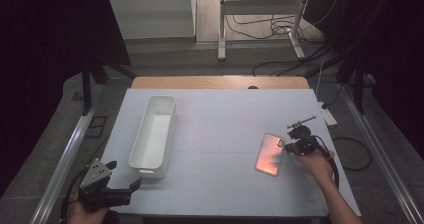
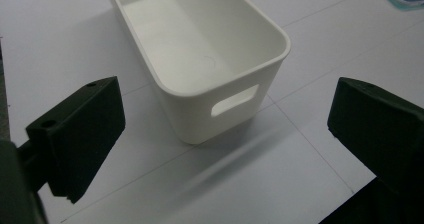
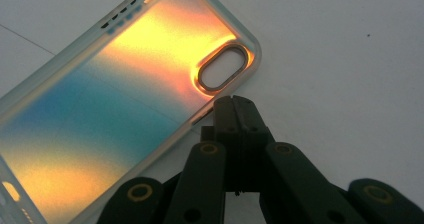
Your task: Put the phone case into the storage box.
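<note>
Where the white bench [image 1: 220,134] meets the person's right hand [image 1: 317,165], the right gripper [image 1: 286,143] rests with its jaws pressed together, their joined tips just beside the phone case [image 1: 270,154], at the long edge near the corner that carries the camera cutout. In the right gripper view the closed jaws come up from below and end at that edge of the phone case [image 3: 120,114]; the tips seem to touch the rim, though the angle is too flat to be sure, and nothing is pinched between them. The case lies flat on the bench, right of centre, its iridescent back shining orange and blue, the oval cutout rimmed in gold.

Well apart from it, at the bench's near left corner, the left gripper [image 1: 125,176] is held in the person's left hand [image 1: 82,213] with its jaws spread wide and empty. It points toward the near short end of a long white bin [image 1: 154,134], which stands upright and open on the left half of the bench. In the left gripper view the bin's end wall with its slot handle [image 2: 235,100] sits between the two black jaws but farther off, not touched by either.
</note>
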